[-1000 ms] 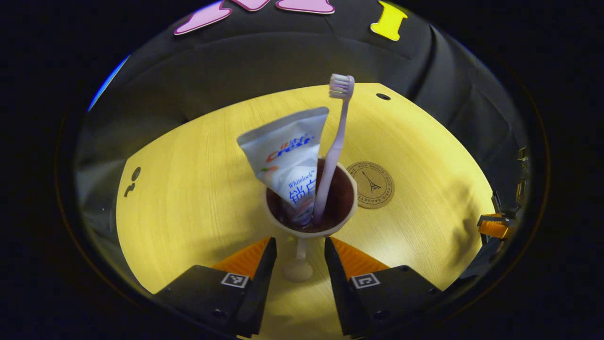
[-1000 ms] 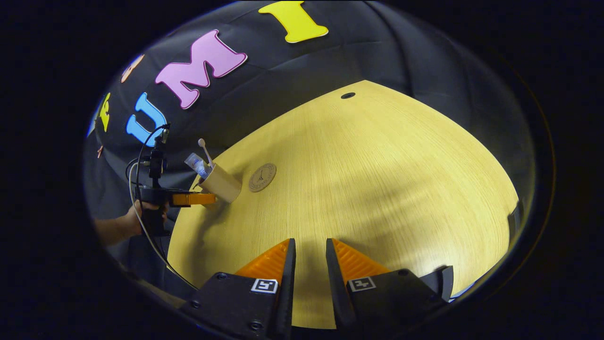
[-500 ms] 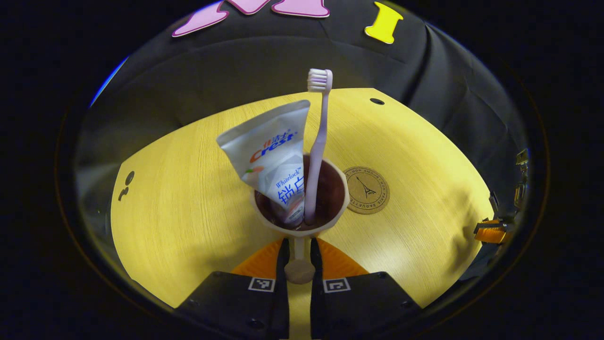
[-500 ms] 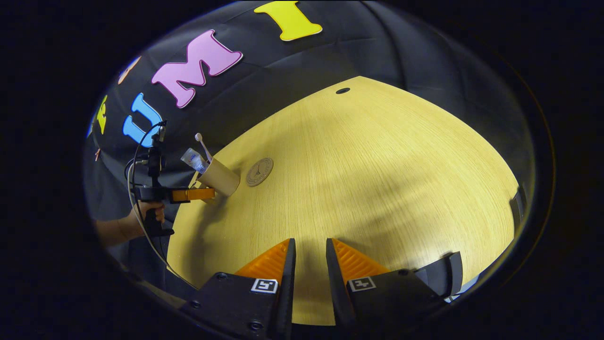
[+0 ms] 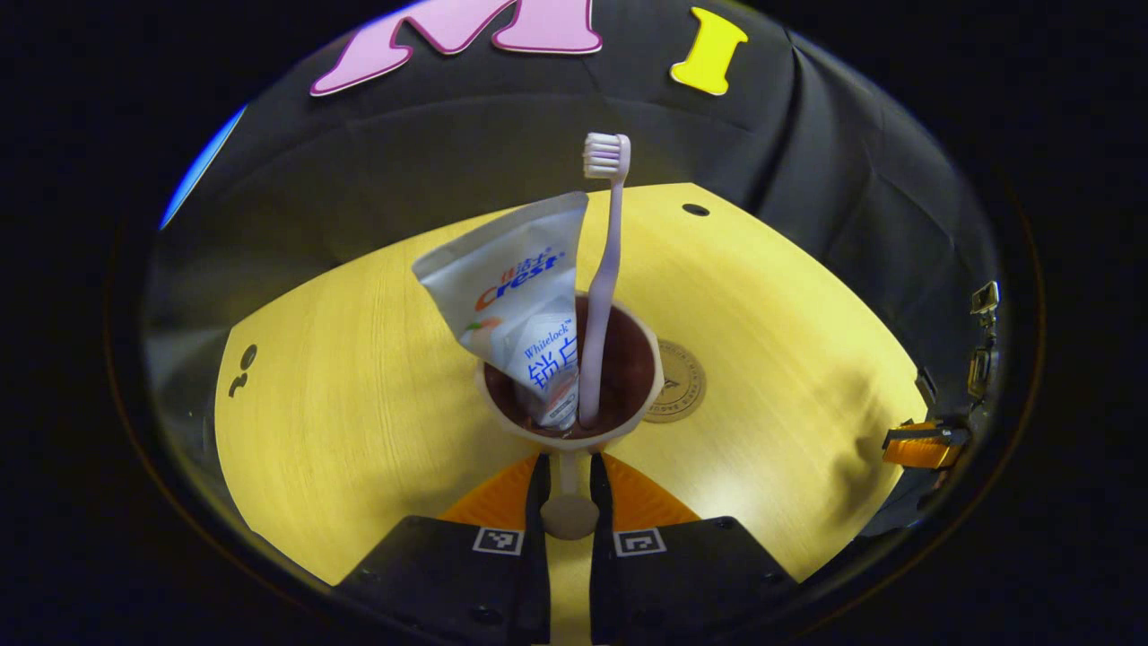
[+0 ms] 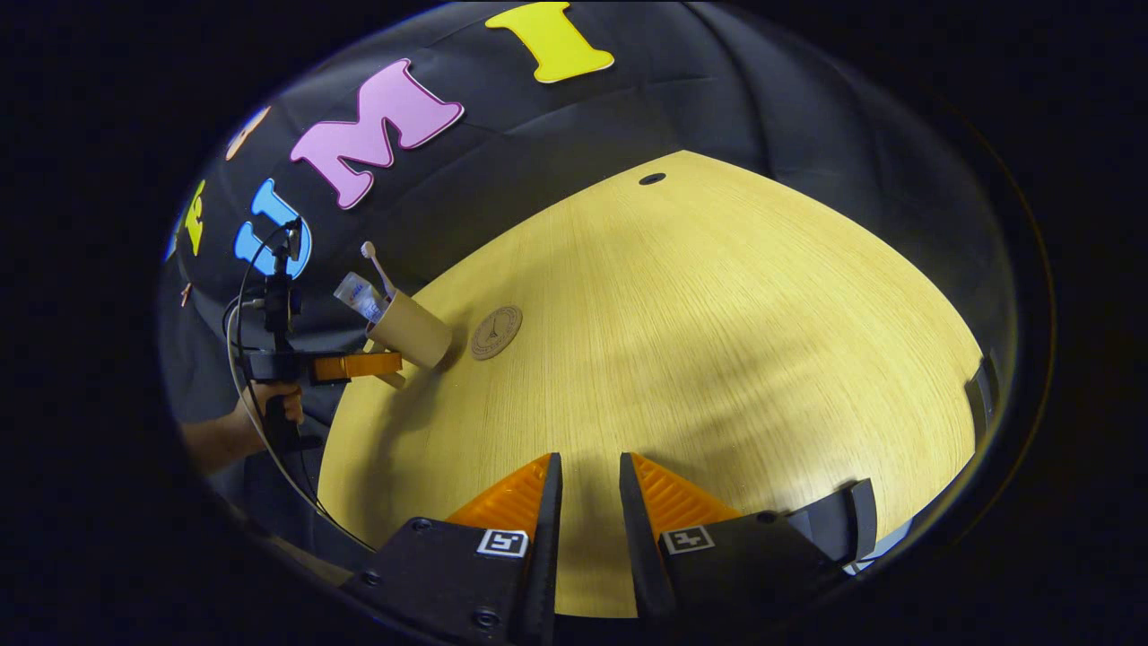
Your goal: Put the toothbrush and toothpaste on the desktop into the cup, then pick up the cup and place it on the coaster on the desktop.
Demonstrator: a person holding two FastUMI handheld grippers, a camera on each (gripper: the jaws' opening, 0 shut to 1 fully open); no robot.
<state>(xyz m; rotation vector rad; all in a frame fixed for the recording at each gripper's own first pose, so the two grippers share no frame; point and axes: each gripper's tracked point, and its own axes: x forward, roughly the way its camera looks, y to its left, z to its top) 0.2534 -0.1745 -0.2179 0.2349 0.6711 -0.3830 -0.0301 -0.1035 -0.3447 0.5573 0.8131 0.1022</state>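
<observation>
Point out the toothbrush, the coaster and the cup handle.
toothbrush (image 5: 606, 269): left gripper view, on the pink neck below the bristles.
coaster (image 6: 496, 332): right gripper view, centre of the round disc on the desktop.
cup handle (image 5: 569, 513): left gripper view, on its rounded end between the left gripper's fingers.

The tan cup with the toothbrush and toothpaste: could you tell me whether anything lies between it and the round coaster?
Nothing visible does. The tan cup, gripped by its handle, is beside the round brown cork coaster, with bare wooden desktop between them.
</observation>
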